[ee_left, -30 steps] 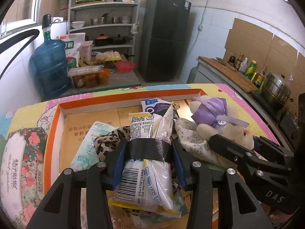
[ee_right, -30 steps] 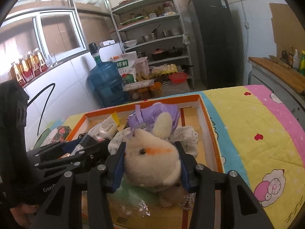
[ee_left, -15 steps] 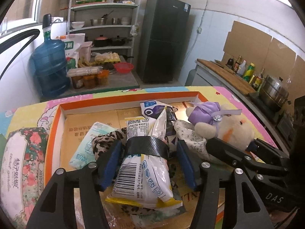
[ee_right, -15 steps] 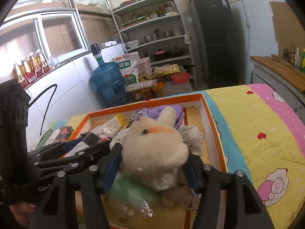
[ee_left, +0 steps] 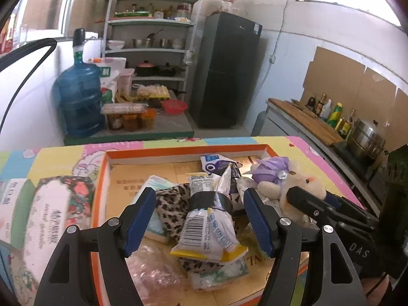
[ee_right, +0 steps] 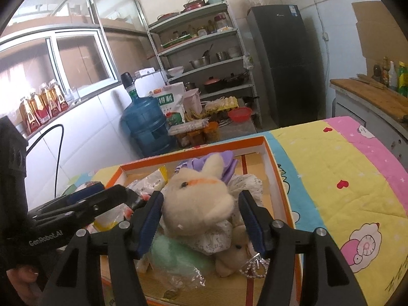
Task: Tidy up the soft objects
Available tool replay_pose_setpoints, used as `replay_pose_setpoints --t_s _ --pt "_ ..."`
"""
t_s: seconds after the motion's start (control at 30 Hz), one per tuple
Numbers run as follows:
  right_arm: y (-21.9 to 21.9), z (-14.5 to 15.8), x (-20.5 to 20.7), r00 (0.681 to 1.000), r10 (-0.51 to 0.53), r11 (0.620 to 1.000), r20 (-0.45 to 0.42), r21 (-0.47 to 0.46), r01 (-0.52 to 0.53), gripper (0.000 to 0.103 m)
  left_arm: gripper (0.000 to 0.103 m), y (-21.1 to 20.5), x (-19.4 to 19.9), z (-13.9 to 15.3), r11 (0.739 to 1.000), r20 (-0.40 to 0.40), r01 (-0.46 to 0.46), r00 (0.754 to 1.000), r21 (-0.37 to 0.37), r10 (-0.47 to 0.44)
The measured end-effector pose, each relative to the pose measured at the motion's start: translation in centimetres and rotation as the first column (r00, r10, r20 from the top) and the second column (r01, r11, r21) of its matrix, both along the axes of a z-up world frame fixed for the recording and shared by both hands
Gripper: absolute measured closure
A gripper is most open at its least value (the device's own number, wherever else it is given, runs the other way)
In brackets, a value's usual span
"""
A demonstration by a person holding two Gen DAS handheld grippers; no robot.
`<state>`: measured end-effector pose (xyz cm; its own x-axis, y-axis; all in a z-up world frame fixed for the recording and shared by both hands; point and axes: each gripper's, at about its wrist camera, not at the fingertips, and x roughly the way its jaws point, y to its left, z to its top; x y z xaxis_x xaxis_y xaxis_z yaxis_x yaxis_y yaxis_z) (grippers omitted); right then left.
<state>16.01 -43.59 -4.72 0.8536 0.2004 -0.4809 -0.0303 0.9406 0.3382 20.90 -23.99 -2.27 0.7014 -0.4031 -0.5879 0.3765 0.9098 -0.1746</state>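
Note:
An orange-rimmed cardboard box (ee_left: 178, 151) lies on a colourful quilt and holds soft things. In the left wrist view my left gripper (ee_left: 200, 223) is open over a taped bundle of snack packets (ee_left: 209, 227), which rests on a leopard-print cloth (ee_left: 173, 206). In the right wrist view my right gripper (ee_right: 201, 223) is open around a cream plush rabbit (ee_right: 196, 201) with a purple bow (ee_right: 227, 164); the pads stand apart from it. A green bagged item (ee_right: 178, 257) and a small plush (ee_right: 232, 257) lie under it.
A floral tissue pack (ee_left: 51, 216) lies left of the box. The quilt (ee_right: 344, 178) spreads to the right. Behind stand a water jug (ee_left: 79, 97), a metal shelf (ee_left: 153, 51), a dark fridge (ee_left: 227, 76) and a counter with bottles (ee_left: 329, 112).
Both grippers have opened and let go: the left released the taped packet bundle, the right released the plush rabbit. Both have drawn back a little; the items rest in the box.

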Motion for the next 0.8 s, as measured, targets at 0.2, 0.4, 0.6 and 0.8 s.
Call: replay_pose_setpoints --t_s 0.2,0.4,0.6,0.8 --pt "0.4 0.9 -1.4 0.997 -0.065 0.997 0.034 -0.035 0.066 0.041 0.030 1.6 -1.6 1.0 0.999 0.045 -0.040 0.998 0.012 0.039" --pt "1.4 1.9 -3.3 0.991 -0.117 0.987 0.072 -0.100 0.124 0.034 0.030 3.2 -3.6 2.0 0.997 0.080 -0.075 0.994 0.015 0.073" --pt "3.4 2.7 -4.8 0.992 -0.096 0.987 0.084 -0.117 0.106 0.034 0.030 4.8 -5.5 2.7 0.996 0.095 -0.093 0.991 0.010 0.091" --pt "5.7 3.8 -6.3 0.991 -0.077 0.986 0.108 -0.142 0.092 0.034 0.030 6.4 -7.9 3.4 0.991 0.114 -0.131 0.985 -0.010 0.131"
